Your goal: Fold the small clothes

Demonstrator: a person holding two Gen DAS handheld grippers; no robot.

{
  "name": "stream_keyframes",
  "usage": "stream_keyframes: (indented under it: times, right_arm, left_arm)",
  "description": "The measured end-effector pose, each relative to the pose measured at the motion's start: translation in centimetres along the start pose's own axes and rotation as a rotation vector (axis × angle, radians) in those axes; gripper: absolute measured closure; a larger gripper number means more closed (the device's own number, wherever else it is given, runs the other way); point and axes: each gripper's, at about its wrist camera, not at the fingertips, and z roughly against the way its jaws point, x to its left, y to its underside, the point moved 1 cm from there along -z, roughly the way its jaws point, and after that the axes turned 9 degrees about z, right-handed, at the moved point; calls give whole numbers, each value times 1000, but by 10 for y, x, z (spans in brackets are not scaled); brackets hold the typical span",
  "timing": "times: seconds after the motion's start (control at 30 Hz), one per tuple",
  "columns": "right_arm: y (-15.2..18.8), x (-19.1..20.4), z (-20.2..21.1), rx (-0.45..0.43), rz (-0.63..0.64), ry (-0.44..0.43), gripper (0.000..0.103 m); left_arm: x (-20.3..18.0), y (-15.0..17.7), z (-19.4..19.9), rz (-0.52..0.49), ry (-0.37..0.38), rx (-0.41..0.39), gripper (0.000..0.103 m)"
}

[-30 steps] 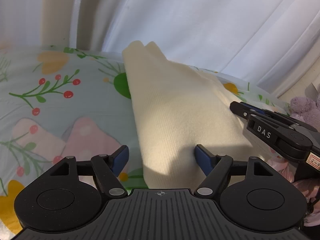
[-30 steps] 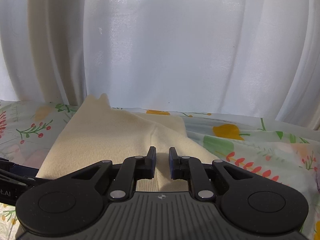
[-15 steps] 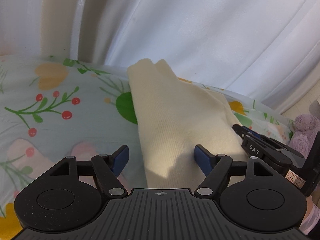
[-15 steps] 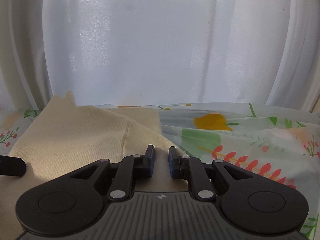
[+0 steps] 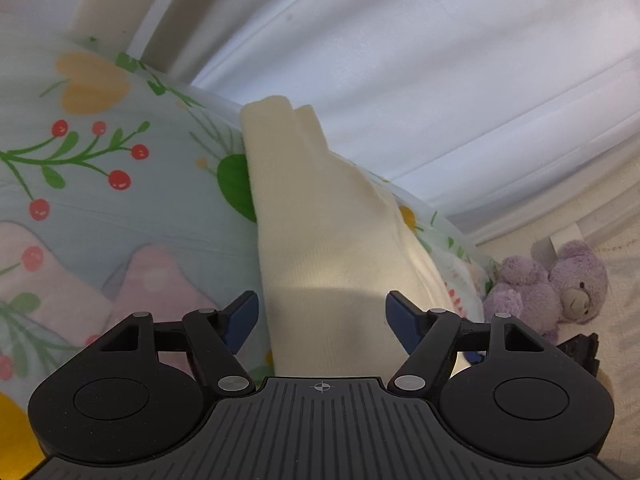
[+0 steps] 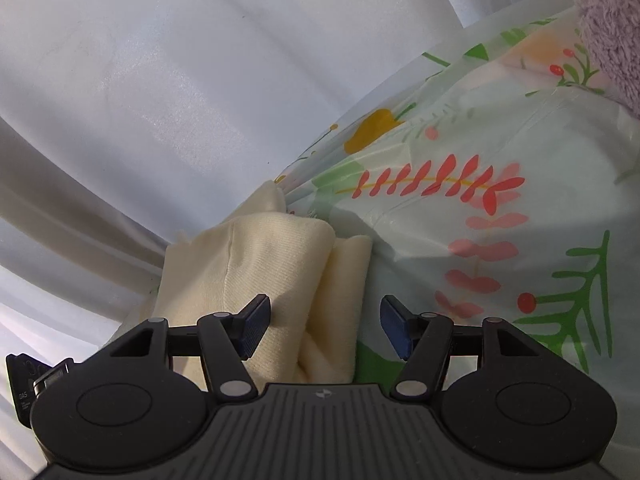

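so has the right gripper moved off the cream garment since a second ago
Yes. The right gripper, jaws opening, has shifted right along the cream garment to its folded edge and rolled, so the white curtain behind now looks tilted.

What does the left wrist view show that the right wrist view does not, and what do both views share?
Only the left wrist view shows the whole purple teddy bear past the bed's edge, and the red berry sprigs printed beside the garment. Only the right wrist view shows the red fern-like print and the garment's doubled folded edge. Both show the cream knit garment on the floral bedsheet, the white curtain behind, and a tool with its blue pads apart, the garment between them.
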Motion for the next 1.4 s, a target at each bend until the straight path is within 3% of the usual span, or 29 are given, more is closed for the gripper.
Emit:
stream_keyframes:
  times: [0.17, 0.23, 0.37, 0.63, 0.87, 1.1, 1.2, 1.23, 1.33, 1.4]
  right_arm:
    - [-3, -9, -14, 33, -90, -131, 47]
    - [-5, -5, -20, 35, -70, -155, 55]
    - [-9, 1, -32, 47, -80, -200, 58]
    - [-10, 31, -33, 15, 14, -129, 75]
    - [12, 83, -17, 41, 103, -179, 80]
    - [71, 139, -14, 124, 172, -276, 82]
    - [83, 149, -13, 171, 203, -237, 73]
    - [83, 151, -9, 165, 216, -189, 69]
    - [77, 170, 12, 30, 388, 18, 67]
    - [74, 185, 19, -16, 471, 39, 66]
  left_arm:
    - [2, -2, -19, 28, -1, 33, 32]
    - [4, -4, -21, 48, 0, 32, 38]
    - [11, -9, -27, 89, 17, 35, 49]
    - [2, -11, -19, 87, 15, 18, 66]
    - [3, 1, 43, 37, 7, -32, 67]
    - [38, 35, 123, 55, -173, -96, 64]
    - [51, 44, 139, 42, -268, -129, 58]
    - [55, 47, 146, 48, -307, -153, 58]
    - [54, 49, 161, 45, -333, -237, 58]
    - [49, 46, 162, 31, -342, -290, 50]
